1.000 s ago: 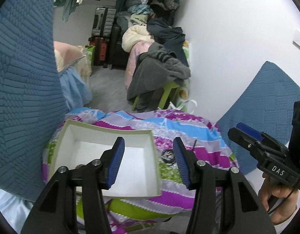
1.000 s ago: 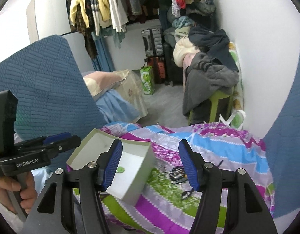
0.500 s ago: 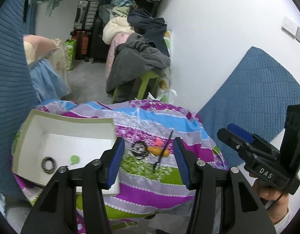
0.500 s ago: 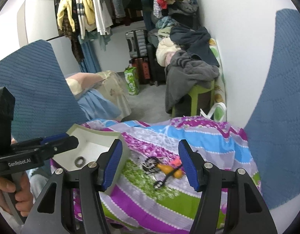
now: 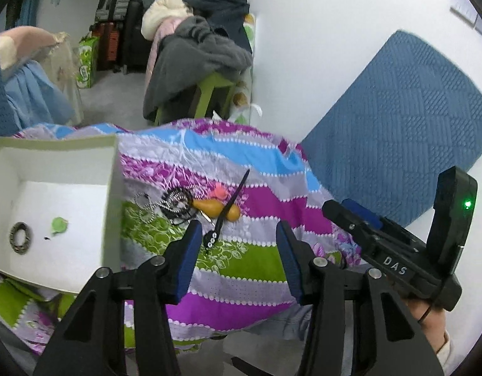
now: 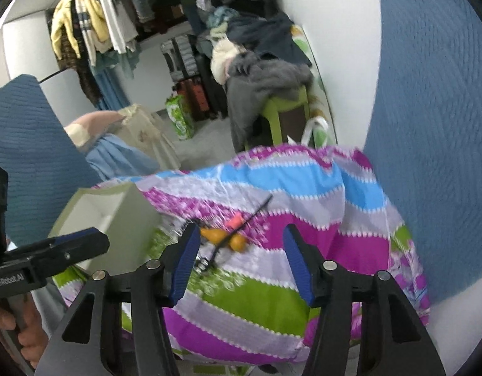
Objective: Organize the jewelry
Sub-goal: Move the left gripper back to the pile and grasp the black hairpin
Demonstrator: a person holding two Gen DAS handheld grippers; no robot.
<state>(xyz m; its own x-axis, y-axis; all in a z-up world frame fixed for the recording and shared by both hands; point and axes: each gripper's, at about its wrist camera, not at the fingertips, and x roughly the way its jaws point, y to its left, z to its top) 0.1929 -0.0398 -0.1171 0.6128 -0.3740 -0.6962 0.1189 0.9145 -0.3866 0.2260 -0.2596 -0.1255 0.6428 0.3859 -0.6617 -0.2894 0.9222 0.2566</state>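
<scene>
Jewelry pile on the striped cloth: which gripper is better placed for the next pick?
Probably left. The left gripper is open, with the black hair stick and dark beaded chains just ahead, beside the white cardboard box. The right gripper, also open, has closed slightly and views the pile blurred, farther from the box.

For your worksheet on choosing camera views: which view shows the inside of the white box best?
The left wrist view. It looks down into the white box, showing its floor with a dark ring and a green piece. The right wrist view shows mainly the box's outer wall, blurred, contents hidden.
</scene>
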